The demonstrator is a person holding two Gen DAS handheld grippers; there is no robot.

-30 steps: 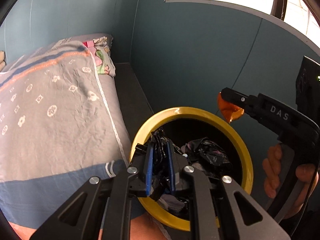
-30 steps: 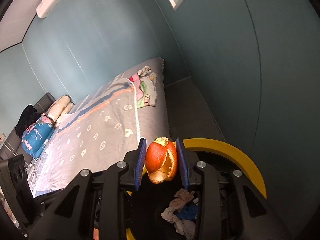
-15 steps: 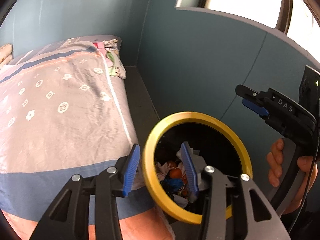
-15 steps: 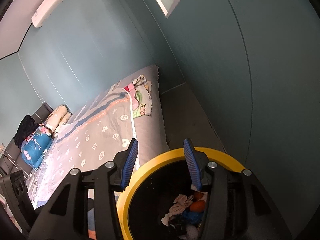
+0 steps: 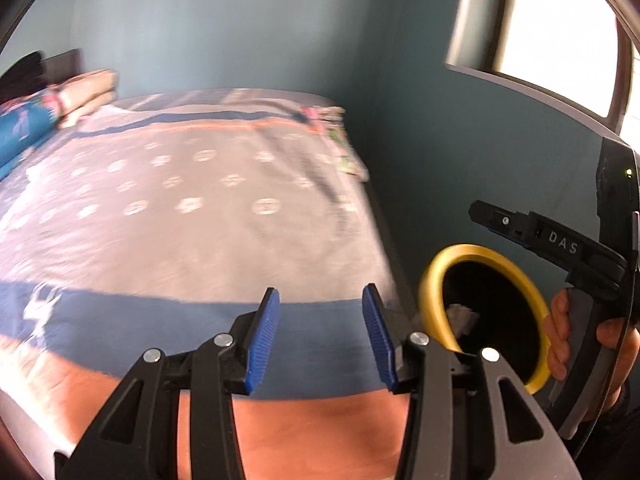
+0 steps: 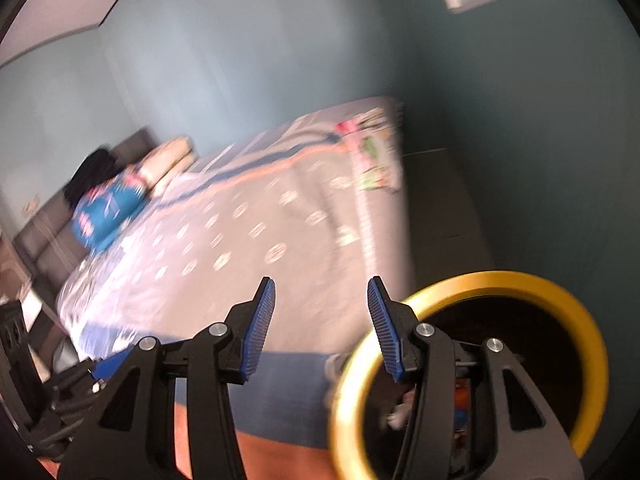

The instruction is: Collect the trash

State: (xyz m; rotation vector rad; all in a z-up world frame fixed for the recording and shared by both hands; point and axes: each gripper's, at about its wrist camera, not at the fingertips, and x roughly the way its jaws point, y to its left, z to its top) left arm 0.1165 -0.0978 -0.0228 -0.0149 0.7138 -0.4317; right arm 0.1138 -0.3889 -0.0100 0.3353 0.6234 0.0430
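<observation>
The black bin with a yellow rim (image 6: 520, 280) stands on the floor beside the bed, at the lower right of the right wrist view. Crumpled white scraps (image 6: 400, 416) and something orange lie inside it. In the left wrist view the bin's rim (image 5: 436, 300) sits at the right, with a pale scrap (image 5: 460, 316) showing inside. My left gripper (image 5: 320, 336) is open and empty, over the bed's edge to the left of the bin. My right gripper (image 6: 322, 320) is open and empty too, its right finger over the bin's rim. A hand holds the right gripper (image 5: 486, 216) above the bin.
A bed (image 5: 180, 200) with a grey patterned quilt fills the left and middle. Pillows (image 6: 112, 208) and dark clothing lie at its far end, and folded colourful cloth (image 6: 372, 152) lies at its far corner. A teal wall (image 5: 420, 140) and a dark floor strip (image 6: 440, 208) run beside the bin.
The left gripper let go of black crumpled trash and the right let go of an orange peel over the bin. Both opened and swung left toward the bed.
</observation>
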